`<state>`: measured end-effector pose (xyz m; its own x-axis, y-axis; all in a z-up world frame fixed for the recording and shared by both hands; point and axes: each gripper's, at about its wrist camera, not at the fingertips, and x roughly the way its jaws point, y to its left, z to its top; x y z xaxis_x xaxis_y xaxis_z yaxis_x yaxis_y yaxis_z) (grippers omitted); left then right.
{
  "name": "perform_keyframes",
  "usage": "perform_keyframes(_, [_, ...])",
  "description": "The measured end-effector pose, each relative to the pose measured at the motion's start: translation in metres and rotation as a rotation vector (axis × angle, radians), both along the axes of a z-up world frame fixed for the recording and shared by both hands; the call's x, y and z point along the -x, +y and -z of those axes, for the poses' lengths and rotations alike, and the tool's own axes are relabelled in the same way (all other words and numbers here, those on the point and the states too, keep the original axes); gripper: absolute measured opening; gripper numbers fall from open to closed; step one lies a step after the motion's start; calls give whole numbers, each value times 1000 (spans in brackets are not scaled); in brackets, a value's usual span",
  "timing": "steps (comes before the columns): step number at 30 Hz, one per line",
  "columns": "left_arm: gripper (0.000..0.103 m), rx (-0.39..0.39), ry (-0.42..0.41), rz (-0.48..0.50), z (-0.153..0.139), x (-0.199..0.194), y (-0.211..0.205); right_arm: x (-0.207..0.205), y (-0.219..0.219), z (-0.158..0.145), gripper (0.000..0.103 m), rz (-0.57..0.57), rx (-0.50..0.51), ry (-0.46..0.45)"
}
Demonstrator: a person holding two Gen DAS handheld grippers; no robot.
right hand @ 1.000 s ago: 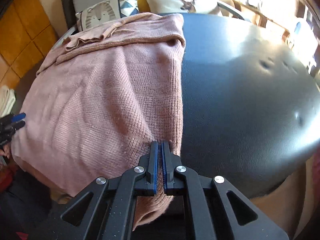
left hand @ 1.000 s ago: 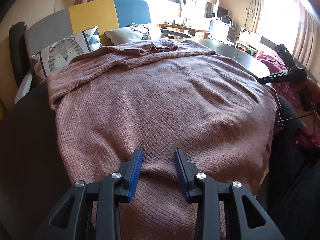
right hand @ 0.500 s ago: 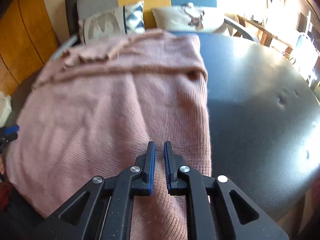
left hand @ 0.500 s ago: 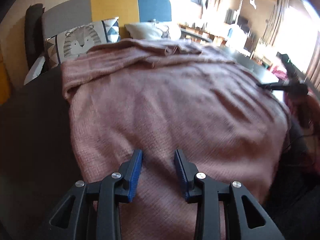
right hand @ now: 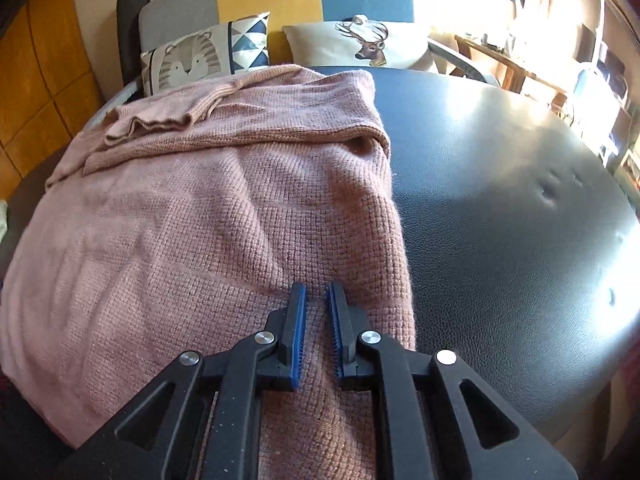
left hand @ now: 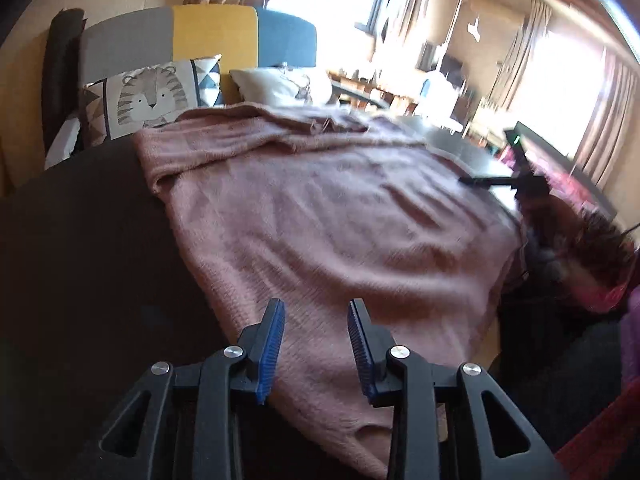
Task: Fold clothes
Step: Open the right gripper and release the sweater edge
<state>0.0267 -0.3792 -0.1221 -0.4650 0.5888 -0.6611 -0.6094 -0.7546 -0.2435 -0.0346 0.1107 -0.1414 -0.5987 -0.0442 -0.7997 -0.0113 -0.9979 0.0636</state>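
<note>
My black table carries a pink knitted sweater, spread over its left part.

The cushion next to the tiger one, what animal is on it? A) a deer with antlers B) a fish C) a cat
A: in the right wrist view the pale cushion beside the tiger cushion shows a deer head with antlers.
</note>
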Motion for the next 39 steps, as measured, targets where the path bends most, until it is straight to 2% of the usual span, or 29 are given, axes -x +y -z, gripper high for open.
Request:
perform_keyframes(2, [34, -15, 27, 34, -3, -6, 11, -2, 1, 0, 11, 15, 15, 6])
perform_keyframes(3, [34, 13, 31, 74, 1, -8, 22, -2, 1, 0, 11, 18, 11, 8])
perform_keyframes(5, [34, 139, 25, 156, 18, -14, 44, -3, -1, 0, 12, 22, 3, 10])
perform_keyframes(7, [34, 313, 55, 208, 37, -23, 61, -2, -2, 0, 12, 20, -5, 5])
perform_keyframes(8, [34, 318, 91, 222, 34, -28, 59, -2, -2, 0, 12, 20, -2, 3])
perform_keyframes(15, [34, 416, 9, 250, 21, -30, 20, -4, 3, 2, 12, 37, 44, 11])
perform_keyframes(17, [33, 387, -9, 248, 15, -30, 15, -5, 4, 2, 12, 41, 48, 15])
perform_keyframes(21, [33, 187, 55, 210, -12, -21, 19, -6, 4, 1, 12, 44, 53, 17])
perform_keyframes(25, [32, 127, 151, 180, -17, 2, 66, -6, 4, 2, 12, 53, 66, 19])
perform_keyframes(28, [33, 170, 172, 230, 1, 16, 118, -6, 2, 2, 12, 52, 59, 19])
perform_keyframes(30, [33, 287, 173, 273, 22, 19, 150, -5, 2, 2, 12, 47, 54, 18])
perform_keyframes(32, [32, 359, 202, 311, 37, 13, 158, -5, 3, 2, 12, 38, 52, 18])
perform_keyframes(37, [32, 302, 78, 341, 38, 5, 118, -6, 3, 3, 12, 22, 38, 33])
perform_keyframes(39, [32, 315, 86, 363, 35, -2, 107, -6, 3, 3, 12, 28, 36, 35])
